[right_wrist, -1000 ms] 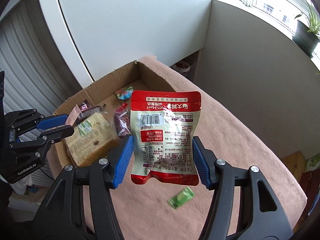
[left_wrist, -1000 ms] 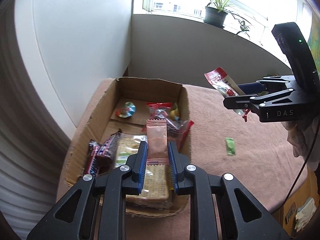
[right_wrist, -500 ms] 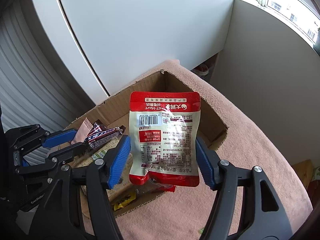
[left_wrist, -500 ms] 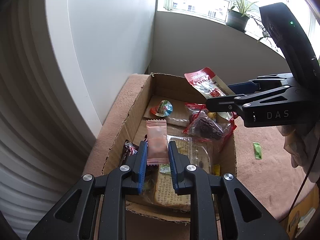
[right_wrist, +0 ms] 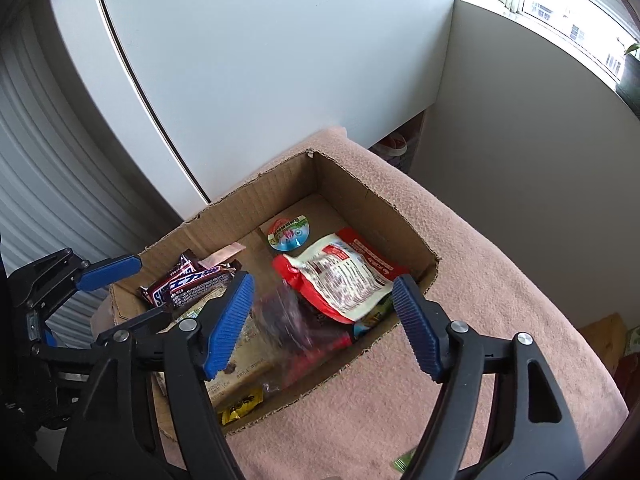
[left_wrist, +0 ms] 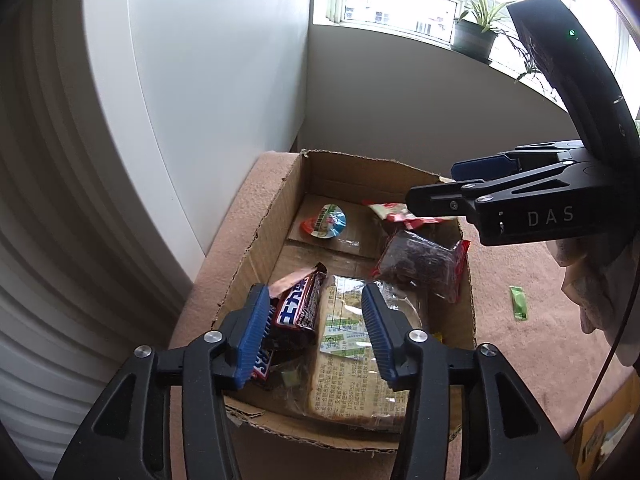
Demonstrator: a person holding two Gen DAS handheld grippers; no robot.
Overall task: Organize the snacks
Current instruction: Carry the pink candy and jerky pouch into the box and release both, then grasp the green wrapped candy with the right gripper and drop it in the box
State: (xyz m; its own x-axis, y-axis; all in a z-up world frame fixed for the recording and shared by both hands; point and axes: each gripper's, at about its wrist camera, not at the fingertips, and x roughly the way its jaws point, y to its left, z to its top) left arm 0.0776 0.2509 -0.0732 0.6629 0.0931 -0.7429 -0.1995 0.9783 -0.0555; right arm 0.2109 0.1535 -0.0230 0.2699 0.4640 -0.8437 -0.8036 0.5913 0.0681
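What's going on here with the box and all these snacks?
A person with two handheld grippers is sorting snacks into a cardboard box. Both the left gripper and right gripper hang open and empty over it. A red-and-white pouch and a pink packet lie inside. One green candy is outside on the blanket.

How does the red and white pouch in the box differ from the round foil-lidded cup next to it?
The red and white pouch is a large, flat, crinkled rectangle; the round cup is a small disc. The pouch leans on other snacks, tilted; the cup sits flat on the cardboard box floor. The pouch shows printed text; the cup's lid shows a colourful picture. Both lie loose inside the box, beside each other.
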